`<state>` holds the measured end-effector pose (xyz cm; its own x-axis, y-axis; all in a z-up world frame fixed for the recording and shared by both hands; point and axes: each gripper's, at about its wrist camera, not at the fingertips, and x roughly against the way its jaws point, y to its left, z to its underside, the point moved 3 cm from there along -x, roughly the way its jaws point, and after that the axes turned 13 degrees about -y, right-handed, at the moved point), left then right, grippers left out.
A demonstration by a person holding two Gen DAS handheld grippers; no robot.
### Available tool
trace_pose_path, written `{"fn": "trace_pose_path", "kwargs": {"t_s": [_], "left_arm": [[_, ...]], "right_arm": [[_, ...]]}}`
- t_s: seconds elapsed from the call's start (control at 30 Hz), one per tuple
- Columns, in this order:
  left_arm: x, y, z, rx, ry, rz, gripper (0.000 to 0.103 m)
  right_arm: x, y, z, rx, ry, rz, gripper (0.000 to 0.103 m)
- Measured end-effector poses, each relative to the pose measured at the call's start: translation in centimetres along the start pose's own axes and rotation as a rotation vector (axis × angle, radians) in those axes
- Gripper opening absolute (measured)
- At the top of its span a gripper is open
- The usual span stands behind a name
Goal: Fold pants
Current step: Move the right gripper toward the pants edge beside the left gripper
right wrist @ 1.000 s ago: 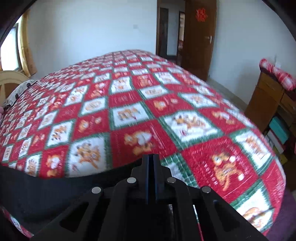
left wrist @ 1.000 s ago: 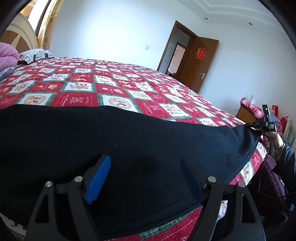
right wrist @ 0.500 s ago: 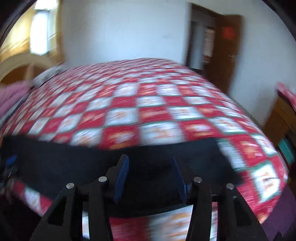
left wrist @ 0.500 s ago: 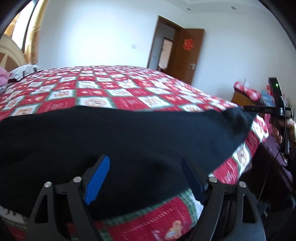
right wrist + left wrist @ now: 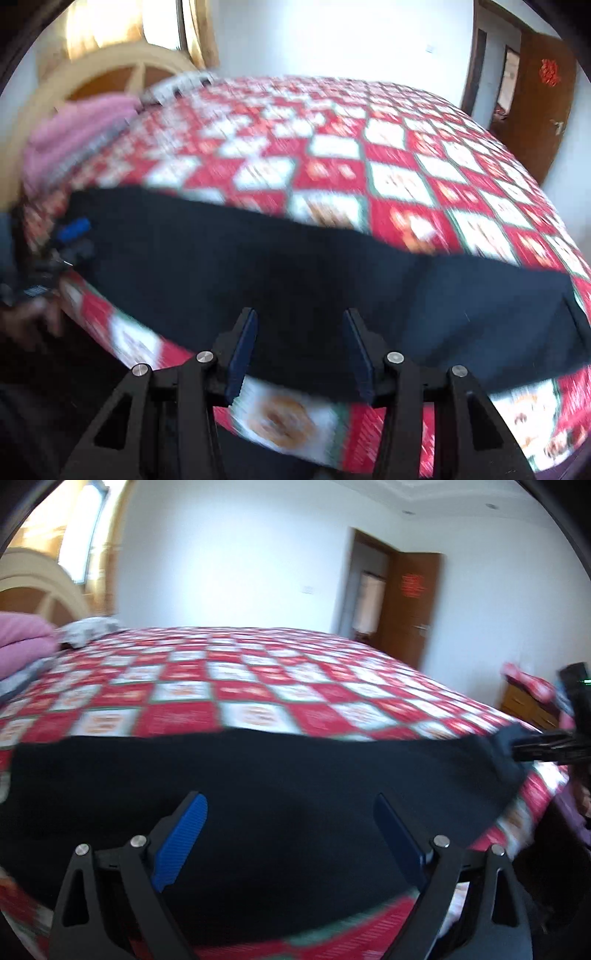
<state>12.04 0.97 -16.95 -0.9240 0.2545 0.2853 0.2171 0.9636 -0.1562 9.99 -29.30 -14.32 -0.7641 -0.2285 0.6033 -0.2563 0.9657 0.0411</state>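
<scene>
- Lying flat along the near edge of the bed (image 5: 258, 686), the pants (image 5: 280, 786) form one long black strip on the red checked quilt, a little of it draped over the side.
- At the left end, the left gripper (image 5: 291, 823) hangs just above the cloth with its jaws opening wide; nothing is between the blue pads (image 5: 181, 838), so that end lies free.
- In the right wrist view the same gripper (image 5: 72, 236) shows as a small blurred shape at the strip's far-left corner, beside a hand (image 5: 29, 321).
- Toward the right, the right gripper (image 5: 299, 350) sits over the near hem with jaws half spread and nothing gripped; its pads do not press the fabric.
- My guess is the next fold brings one end over the other, so each gripper should take a corner, not the middle of the hem.
- Pinching both layers at once matters; a shallow bite would likely lift only the top layer.
- Keeping the strip taut between the two grips should stop sagging.
- Both views are blurred, so the exact hem line is hard to read.
</scene>
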Motion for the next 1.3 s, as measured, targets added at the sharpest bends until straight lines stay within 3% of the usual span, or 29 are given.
{"fn": "trace_pose_path", "kwargs": {"t_s": [0.1, 0.2, 0.33, 0.4, 0.63, 0.8, 0.87, 0.93, 1.13, 1.3], "left_arm": [[-0.3, 3.6, -0.2, 0.068, 0.008, -0.09, 0.095], [-0.4, 5.9, 0.5, 0.14, 0.012, -0.12, 0.095], [-0.9, 5.6, 1.5, 0.096, 0.025, -0.145, 0.095], [-1.2, 5.2, 1.8, 0.075, 0.019, -0.161, 0.095], [-1.2, 4.3, 2.7, -0.023, 0.003, -0.208, 0.1], [-1.3, 4.2, 2.8, -0.042, 0.008, -0.211, 0.103], [-1.4, 4.1, 2.8, -0.045, 0.009, -0.212, 0.103], [-1.4, 4.1, 2.9, -0.047, 0.009, -0.212, 0.103], [-1.4, 4.0, 2.9, -0.052, 0.01, -0.215, 0.103], [-1.5, 4.1, 2.9, -0.05, 0.01, -0.214, 0.103]], "right_arm": [[-2.3, 2.5, -2.9, -0.047, -0.002, -0.124, 0.05], [-6.2, 6.2, -5.5, -0.1, 0.039, -0.25, 0.049], [-12.0, 10.7, -8.5, -0.218, 0.133, -0.402, 0.033], [-15.4, 12.4, -9.7, -0.287, 0.186, -0.455, 0.032], [-23.8, 15.5, -10.5, -0.446, 0.371, -0.521, 0.032], [-26.8, 17.0, -10.0, -0.479, 0.466, -0.549, 0.031], [-27.3, 17.4, -10.1, -0.498, 0.478, -0.57, 0.031], [-27.7, 17.7, -10.2, -0.517, 0.489, -0.599, 0.019], [-27.8, 19.1, -9.7, -0.492, 0.543, -0.638, 0.013], [-26.5, 19.6, -10.6, -0.434, 0.464, -0.595, 0.004]]}}
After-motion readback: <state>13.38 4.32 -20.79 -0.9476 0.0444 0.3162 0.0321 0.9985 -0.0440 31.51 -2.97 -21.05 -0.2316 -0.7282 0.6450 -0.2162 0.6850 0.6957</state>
